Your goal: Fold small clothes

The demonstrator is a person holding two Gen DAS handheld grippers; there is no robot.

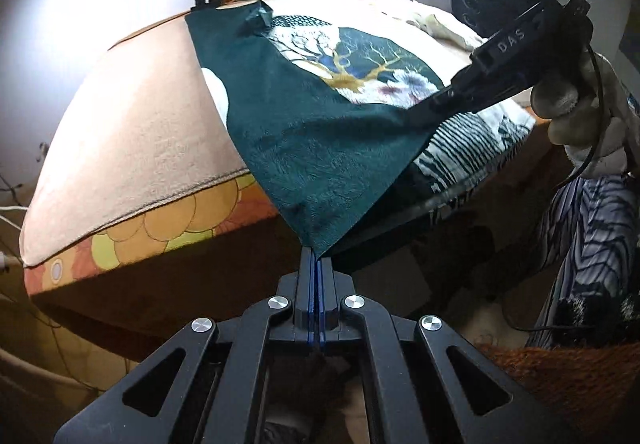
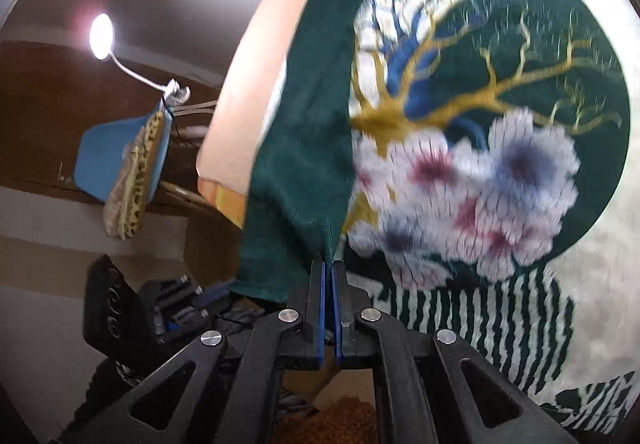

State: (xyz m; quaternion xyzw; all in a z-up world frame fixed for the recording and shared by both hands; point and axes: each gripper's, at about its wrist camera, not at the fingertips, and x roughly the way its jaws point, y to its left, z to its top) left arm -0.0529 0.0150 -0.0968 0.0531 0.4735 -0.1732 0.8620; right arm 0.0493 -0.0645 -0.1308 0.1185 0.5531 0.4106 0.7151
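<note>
Early fold stage. Left gripper [image 1: 316,258] pinched closed on a near corner of the dark green plush cloth with gold-tree and flower print [image 1: 320,116]; right gripper [image 2: 328,268] clamps another edge at 3 o'clock. Cloth is lifted off the peach-covered bed [image 1: 140,124]; no finished fold visible, folding remains.

Bed [image 1: 132,116]: pale pink sheet on top, orange-yellow circle-print cover along near edge at 8 o'clock. Dark green printed cloth [image 1: 320,116] lies across centre, one corner lifted off. Crumpled pale fabric [image 1: 436,24] rests at 1 o'clock, near far edge.
</note>
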